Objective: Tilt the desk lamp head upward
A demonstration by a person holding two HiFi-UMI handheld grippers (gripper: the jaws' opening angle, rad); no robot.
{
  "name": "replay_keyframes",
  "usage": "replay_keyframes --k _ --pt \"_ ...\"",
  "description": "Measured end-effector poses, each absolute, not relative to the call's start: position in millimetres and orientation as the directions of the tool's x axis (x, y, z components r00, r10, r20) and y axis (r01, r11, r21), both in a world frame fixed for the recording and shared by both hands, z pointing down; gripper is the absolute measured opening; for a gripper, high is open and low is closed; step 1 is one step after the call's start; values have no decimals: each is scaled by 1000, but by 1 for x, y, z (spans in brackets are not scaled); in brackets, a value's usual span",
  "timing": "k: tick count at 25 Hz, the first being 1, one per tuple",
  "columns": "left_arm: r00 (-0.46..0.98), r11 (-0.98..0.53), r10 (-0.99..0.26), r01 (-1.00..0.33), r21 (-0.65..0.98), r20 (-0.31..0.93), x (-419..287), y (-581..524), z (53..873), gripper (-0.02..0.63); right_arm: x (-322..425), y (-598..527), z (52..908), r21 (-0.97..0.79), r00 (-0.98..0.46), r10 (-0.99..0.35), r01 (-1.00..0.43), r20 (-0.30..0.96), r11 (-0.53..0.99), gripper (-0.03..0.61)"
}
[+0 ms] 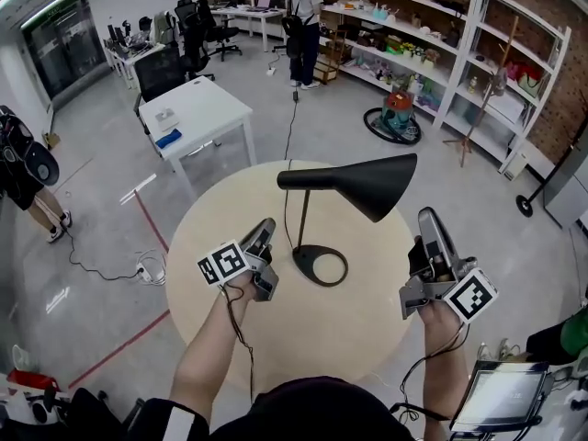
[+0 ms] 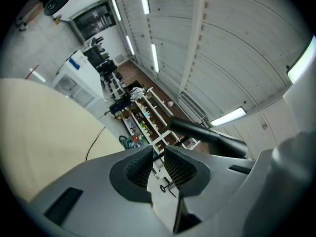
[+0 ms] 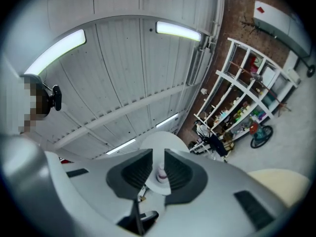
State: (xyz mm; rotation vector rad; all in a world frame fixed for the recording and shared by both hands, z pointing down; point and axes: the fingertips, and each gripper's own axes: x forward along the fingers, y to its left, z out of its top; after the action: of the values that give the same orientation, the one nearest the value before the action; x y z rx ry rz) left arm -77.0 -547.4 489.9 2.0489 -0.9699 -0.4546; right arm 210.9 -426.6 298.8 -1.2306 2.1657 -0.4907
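A black desk lamp stands on the round beige table (image 1: 367,338). Its cone head (image 1: 367,184) lies about level on a thin stem above an oval ring base (image 1: 321,265). My left gripper (image 1: 265,228) hovers just left of the base, its jaws a narrow gap apart with nothing between them. In the left gripper view (image 2: 158,164) the lamp head (image 2: 212,135) shows above and beyond the jaws. My right gripper (image 1: 429,219) is right of the shade's mouth and slightly open. In the right gripper view (image 3: 158,167) the shade's white inside (image 3: 160,142) shows past the gap; contact cannot be told.
The lamp's cord (image 1: 289,127) runs off the table's far edge across the floor. A white table (image 1: 197,108) stands beyond on the left. Shelving (image 1: 432,35) lines the right wall, with a person (image 1: 303,16) standing by it. A tablet (image 1: 501,398) sits at bottom right.
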Motion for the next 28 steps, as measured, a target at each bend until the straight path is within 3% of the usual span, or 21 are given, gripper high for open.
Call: replay_keyframes --k 4,11,16,28 --pt "701 -353 -702 -492 796 123 -55 -481 544 55 209 -411 348 -609 -397 -889 -654 -229 449 72" --pt "756 -477 -581 -616 626 301 -23 -370 588 55 168 -360 490 -631 -479 -875 -700 67 335 72" --pt "794 -486 -482 -594 641 370 2 -319 608 54 159 -321 539 -472 -441 -868 -830 227 298 72" --pt "772 -474 -520 -616 629 365 21 -324 609 54 180 -298 560 -359 -423 -862 -879 279 315 72"
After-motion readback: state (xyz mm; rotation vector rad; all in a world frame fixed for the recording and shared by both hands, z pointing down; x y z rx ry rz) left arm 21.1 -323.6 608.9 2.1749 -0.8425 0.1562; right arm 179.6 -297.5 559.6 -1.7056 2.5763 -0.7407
